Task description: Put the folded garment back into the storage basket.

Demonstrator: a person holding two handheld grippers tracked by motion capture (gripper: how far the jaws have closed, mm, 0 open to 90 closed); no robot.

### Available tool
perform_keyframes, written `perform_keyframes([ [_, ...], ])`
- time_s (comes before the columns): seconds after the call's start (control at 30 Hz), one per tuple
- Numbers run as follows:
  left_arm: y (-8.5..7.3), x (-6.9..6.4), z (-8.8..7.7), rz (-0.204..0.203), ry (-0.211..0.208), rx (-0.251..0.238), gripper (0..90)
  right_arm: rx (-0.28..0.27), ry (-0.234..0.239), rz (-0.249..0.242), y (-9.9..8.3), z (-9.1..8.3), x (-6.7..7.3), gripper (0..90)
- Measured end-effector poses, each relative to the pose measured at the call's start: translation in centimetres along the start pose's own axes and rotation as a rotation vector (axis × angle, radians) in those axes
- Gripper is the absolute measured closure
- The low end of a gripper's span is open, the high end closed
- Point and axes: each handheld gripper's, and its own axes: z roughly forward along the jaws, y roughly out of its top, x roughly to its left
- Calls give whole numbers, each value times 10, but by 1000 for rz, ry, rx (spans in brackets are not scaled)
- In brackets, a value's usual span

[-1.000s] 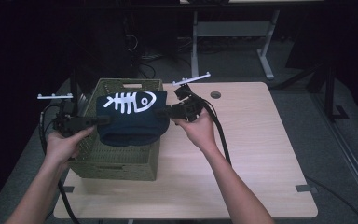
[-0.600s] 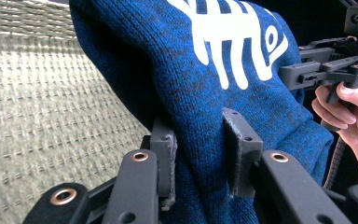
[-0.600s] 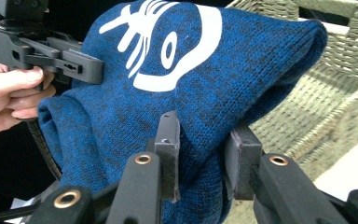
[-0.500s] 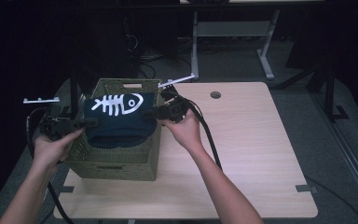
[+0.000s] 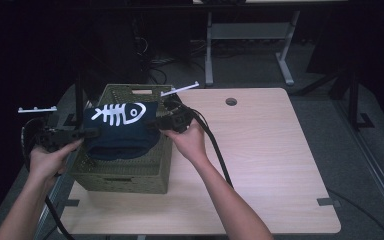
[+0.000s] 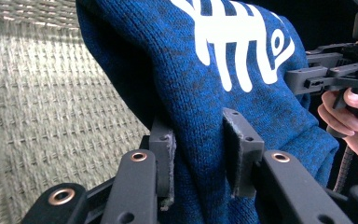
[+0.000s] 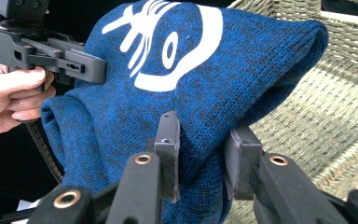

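2 grippers, left gripper (image 5: 87, 133) and right gripper (image 5: 154, 123), each clamp an end of the blue sweater (image 5: 121, 131), stretched lengthwise, seemingly just above the wicker basket (image 5: 125, 175) near the table's left edge.

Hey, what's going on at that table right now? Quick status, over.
Left gripper and right gripper both clamped on blue fish-bone sweater. Sweater held folded over green woven basket. Nothing in the way.
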Motion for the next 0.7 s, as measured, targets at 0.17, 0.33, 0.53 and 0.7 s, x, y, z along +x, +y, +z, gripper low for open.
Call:
perform_keyframes([
  [0.17,-2,7,-1,-11,20,6,669,2,2,8,-2,9,1,699],
  [0.33,-5,15,0,-30,43,11,652,6,4,15,-4,17,1,698],
  [0.53,-7,24,5,-42,57,27,653,15,-7,22,-7,26,-2,698],
  [0.7,-9,30,11,-43,89,50,635,15,-9,35,-12,33,-6,695],
])
